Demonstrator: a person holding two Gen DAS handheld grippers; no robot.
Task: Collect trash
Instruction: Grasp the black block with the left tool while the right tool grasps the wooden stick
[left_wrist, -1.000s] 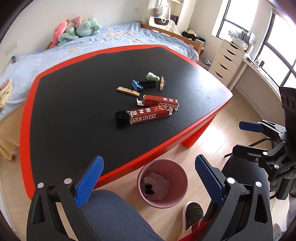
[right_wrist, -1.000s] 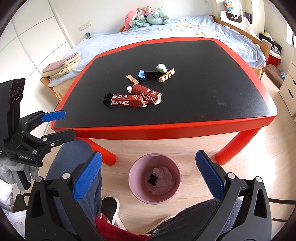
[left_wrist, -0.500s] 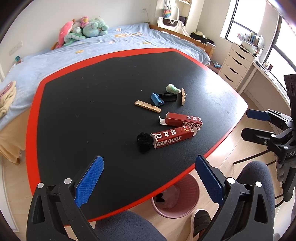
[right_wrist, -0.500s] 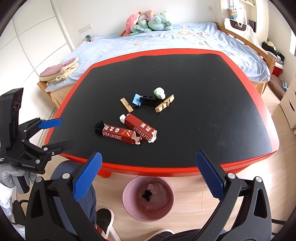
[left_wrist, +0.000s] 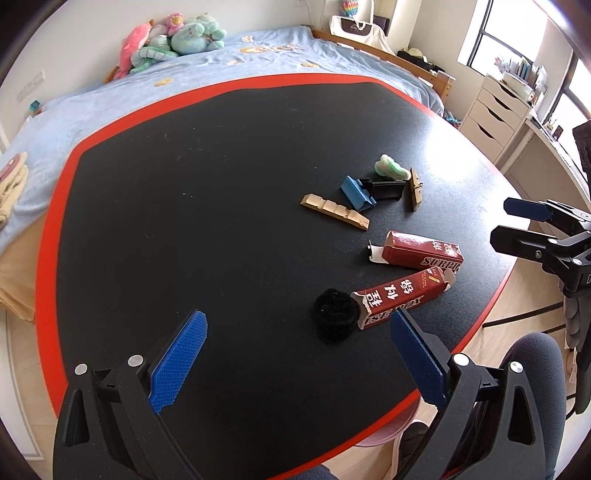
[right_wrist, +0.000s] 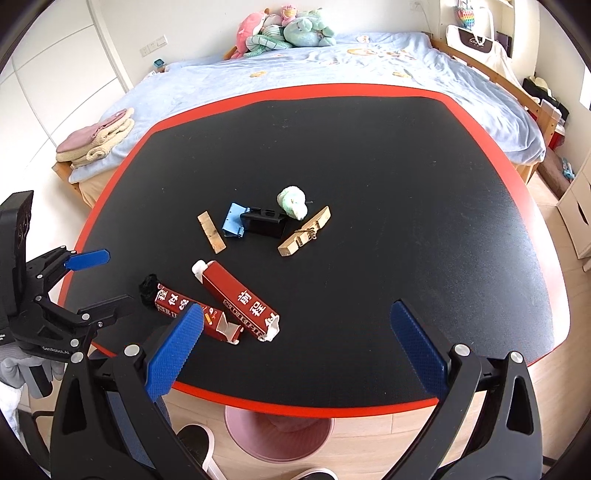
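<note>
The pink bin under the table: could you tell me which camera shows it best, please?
The right wrist view: the pink bin shows about half its round body below the table edge. The left wrist view catches only a thin sliver of rim.

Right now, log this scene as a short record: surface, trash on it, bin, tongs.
surface: black table with red rim
trash: two red cartons, black fuzzy clump, green wad, blue and black clip, two wooden pieces
bin: pink bin, on floor under near table edge
left tongs: open, empty
right tongs: open, empty
</note>
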